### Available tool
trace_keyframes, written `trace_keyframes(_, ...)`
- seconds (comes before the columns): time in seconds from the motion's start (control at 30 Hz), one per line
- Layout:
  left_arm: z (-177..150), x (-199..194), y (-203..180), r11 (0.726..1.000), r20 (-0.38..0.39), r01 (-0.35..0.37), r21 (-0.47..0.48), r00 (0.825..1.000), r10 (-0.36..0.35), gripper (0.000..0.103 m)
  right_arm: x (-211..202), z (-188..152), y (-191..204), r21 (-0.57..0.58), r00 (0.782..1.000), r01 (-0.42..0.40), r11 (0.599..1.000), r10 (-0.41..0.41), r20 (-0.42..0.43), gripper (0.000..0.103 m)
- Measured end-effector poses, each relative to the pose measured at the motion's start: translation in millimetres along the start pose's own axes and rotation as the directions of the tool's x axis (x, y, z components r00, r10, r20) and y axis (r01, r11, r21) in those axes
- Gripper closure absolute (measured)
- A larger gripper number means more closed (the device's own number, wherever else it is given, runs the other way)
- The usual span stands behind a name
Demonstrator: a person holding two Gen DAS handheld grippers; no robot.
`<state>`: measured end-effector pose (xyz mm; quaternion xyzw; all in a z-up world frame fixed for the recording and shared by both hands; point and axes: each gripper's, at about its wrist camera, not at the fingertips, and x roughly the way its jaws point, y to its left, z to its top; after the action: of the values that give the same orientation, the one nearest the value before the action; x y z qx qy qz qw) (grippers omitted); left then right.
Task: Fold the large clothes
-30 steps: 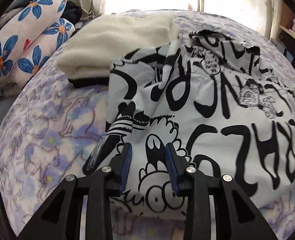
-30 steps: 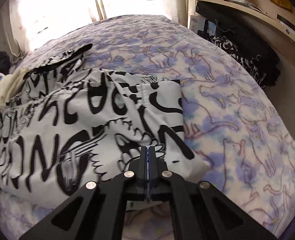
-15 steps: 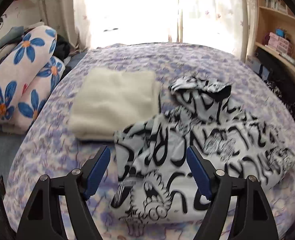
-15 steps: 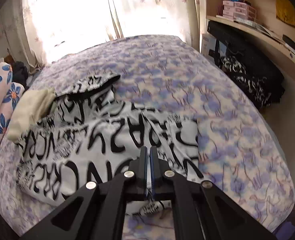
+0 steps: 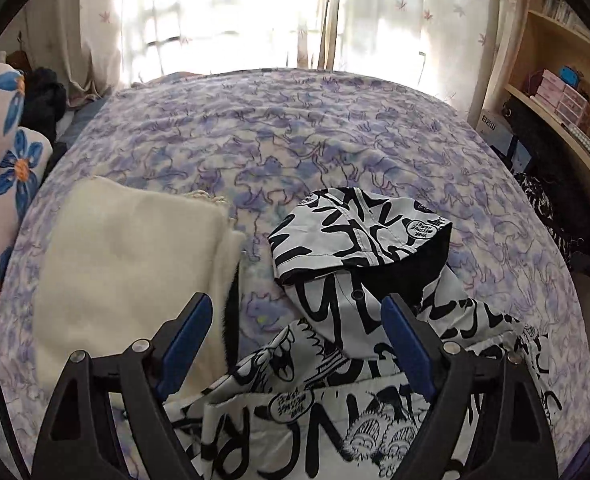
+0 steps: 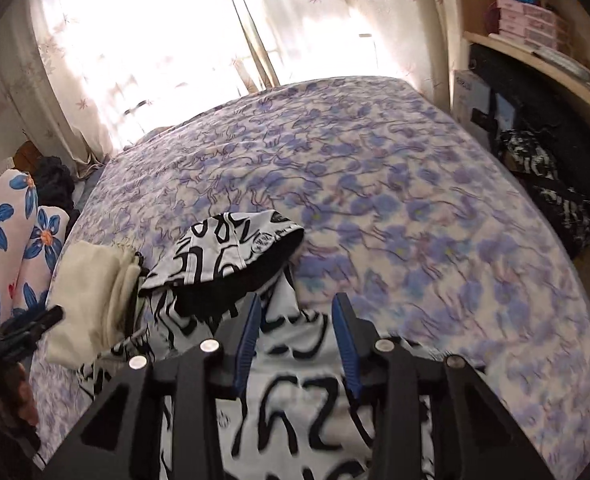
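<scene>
Both grippers have changed since a second ago: the right gripper, then pressed shut on the printed fabric, now has its blue-padded jaws spread with nothing between them, and the left gripper, narrowly parted before, now stands wide open and higher over the bed. Under and ahead of both lies the black-and-white graffiti-print hooded jacket, spread on the bedspread with its hood pointing toward the window and the hood's black lining showing. Neither gripper touches the jacket. Just to the left of the jacket lies a folded cream fleece garment, its near edge beside the left gripper's left finger in that view. Farther left, at the edge of the bed, sit white cushions with blue flowers. Sunlit curtains hang behind the bed, and wooden shelves with pink boxes stand at the right.
</scene>
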<state>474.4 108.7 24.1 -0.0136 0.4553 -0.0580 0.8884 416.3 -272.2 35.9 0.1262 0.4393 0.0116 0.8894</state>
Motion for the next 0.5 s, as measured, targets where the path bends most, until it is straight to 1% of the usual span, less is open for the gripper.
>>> trace_keyframes(0.03,4.8,25.6,2.0,1.0,-0.029,0.0,-0.017,1.0,-0.001,0.018,16.3,6.3,-0.1,0.017,1.0,-0.013,1.0,0.014,-0.011,0.066)
trace_keyframes(0.1,8.4,64.4,6.4,0.999,-0.068,0.006,-0.052,0.998,-0.009,0.018,50.2,13.8,-0.3,0.046,0.998,-0.043,0.998,0.045,-0.042,0.066)
trace_keyframes(0.2,5.1,110.8,15.6,0.992,-0.116,0.05,-0.116,0.991,-0.064,0.018,102.4,18.3,-4.6,0.107,0.991,-0.097,0.99,0.105,-0.078,0.066)
trace_keyframes(0.33,1.6,148.2,23.6,0.976,-0.142,0.11,-0.187,0.98,-0.138,0.018,153.0,23.8,-7.9,0.146,0.989,-0.102,0.984,0.116,-0.089,0.066)
trace_keyframes(0.43,2.7,169.8,28.3,0.961,-0.153,0.168,-0.222,0.967,-0.205,0.018,180.3,29.8,-11.4,0.177,0.988,-0.107,0.978,0.124,-0.088,0.066)
trace_keyframes(0.5,3.5,181.4,29.6,0.956,-0.154,0.178,-0.233,0.964,-0.217,0.018,194.4,34.3,-13.7,0.196,0.987,-0.118,0.973,0.136,-0.085,0.066)
